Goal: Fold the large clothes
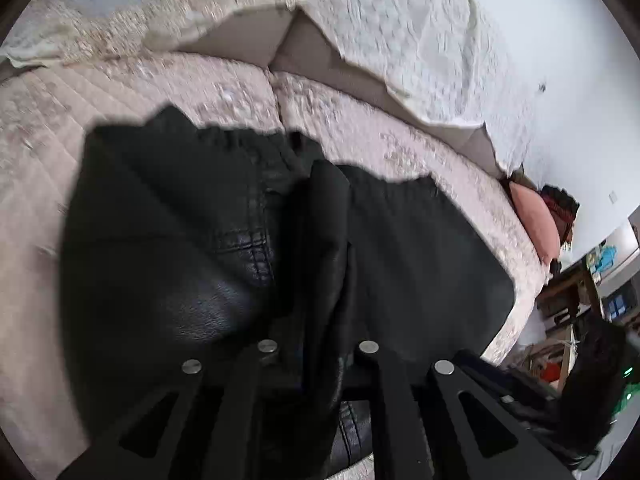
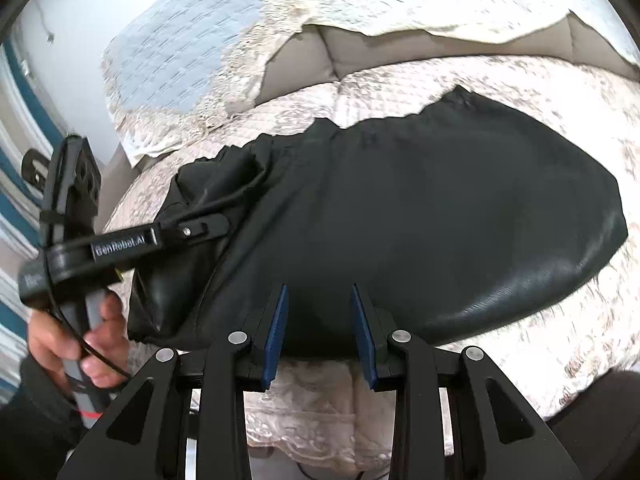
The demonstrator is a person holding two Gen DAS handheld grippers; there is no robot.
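A black leather jacket (image 2: 420, 232) lies spread on a pale quilted sofa seat (image 2: 400, 80). In the left wrist view the jacket (image 1: 180, 240) fills the middle, and a bunched fold of it runs between the fingers of my left gripper (image 1: 320, 344), which is shut on it. In the right wrist view the left gripper (image 2: 200, 228) grips the jacket's left end, held by a hand. My right gripper (image 2: 320, 320) is open, its blue pads (image 2: 276, 332) at the jacket's near edge, nothing between them.
A cream lace throw (image 1: 400, 32) drapes the sofa back. A pink cushion (image 1: 536, 220) lies at the sofa's right end, with cluttered shelves (image 1: 592, 292) beyond. The sofa's front edge (image 2: 320, 408) is just below the right gripper.
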